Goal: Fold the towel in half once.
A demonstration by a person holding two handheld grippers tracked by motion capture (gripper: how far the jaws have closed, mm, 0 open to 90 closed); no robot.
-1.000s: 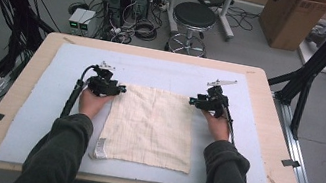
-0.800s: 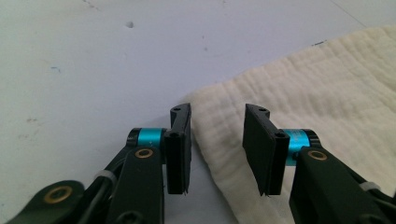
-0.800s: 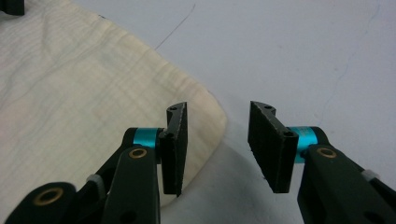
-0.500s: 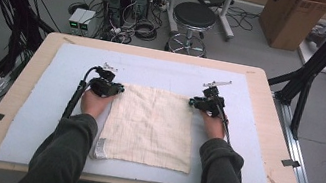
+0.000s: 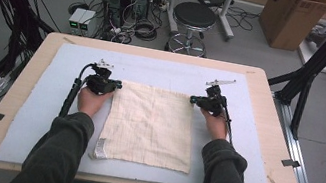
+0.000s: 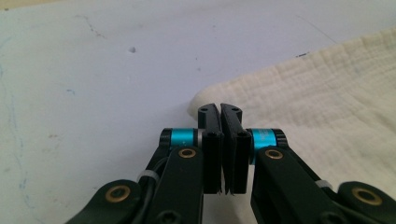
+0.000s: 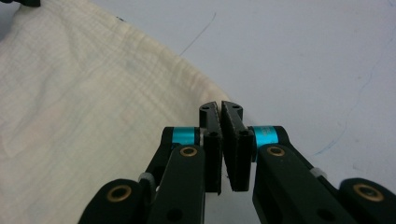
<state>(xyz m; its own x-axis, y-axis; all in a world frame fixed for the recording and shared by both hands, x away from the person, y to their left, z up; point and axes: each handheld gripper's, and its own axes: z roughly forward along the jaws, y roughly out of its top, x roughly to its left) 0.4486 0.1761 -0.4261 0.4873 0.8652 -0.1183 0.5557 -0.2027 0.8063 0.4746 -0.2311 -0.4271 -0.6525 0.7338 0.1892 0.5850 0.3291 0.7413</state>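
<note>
Left gripper (image 5: 114, 84): at far-left corner of cloth (image 5: 151, 125); jaws pressed together, tips over the corner's edge. Can't tell if any fabric is caught between them.
Cloth: cream, thin crinkly weave, lies flat and square mid-mat, on the blue mat (image 5: 34, 119) covering the tabletop; small tag (image 5: 100, 147) at near-left corner.
Handling (my guess): light, soft, floppy; will sag and fold when lifted, not fragile, not slippery. Best grip pts: the two far corners, pinch the hem itself.
Right gripper (image 5: 195, 99): at far-right corner of cloth; jaws pressed together, tips at the corner's edge, grip on fabric unclear.
</note>
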